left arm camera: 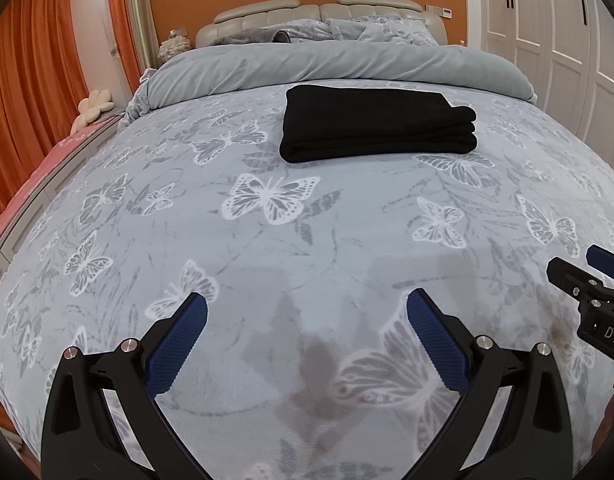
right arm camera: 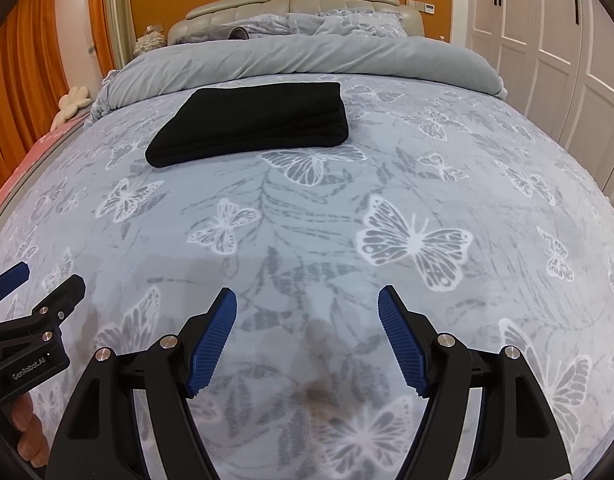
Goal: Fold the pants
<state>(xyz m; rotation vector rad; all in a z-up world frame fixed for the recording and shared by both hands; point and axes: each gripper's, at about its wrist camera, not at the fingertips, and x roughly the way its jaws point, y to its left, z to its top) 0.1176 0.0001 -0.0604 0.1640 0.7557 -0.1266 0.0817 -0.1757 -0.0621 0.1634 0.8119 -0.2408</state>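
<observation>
Black pants [left arm camera: 377, 124] [right arm camera: 255, 122] lie folded into a thick flat rectangle on the far half of the bed, just before the rolled-back duvet. My left gripper [left arm camera: 307, 304] hovers open over the near part of the bedspread, well short of the pants, nothing between its blue pads. My right gripper [right arm camera: 307, 300] is likewise open and empty, beside the left one. Each gripper shows at the edge of the other's view: the right gripper [left arm camera: 579, 264] at the right, the left gripper [right arm camera: 47, 276] at the left, held by a hand [right arm camera: 27, 428].
The bed wears a pale blue butterfly-print bedspread [left arm camera: 267, 248] [right arm camera: 307, 220]. A grey duvet roll [left arm camera: 327, 66] and pillows lie by the padded headboard [left arm camera: 307, 16]. Orange curtains [left arm camera: 31, 80] hang at the left, white wardrobe doors [left arm camera: 547, 40] stand at the right.
</observation>
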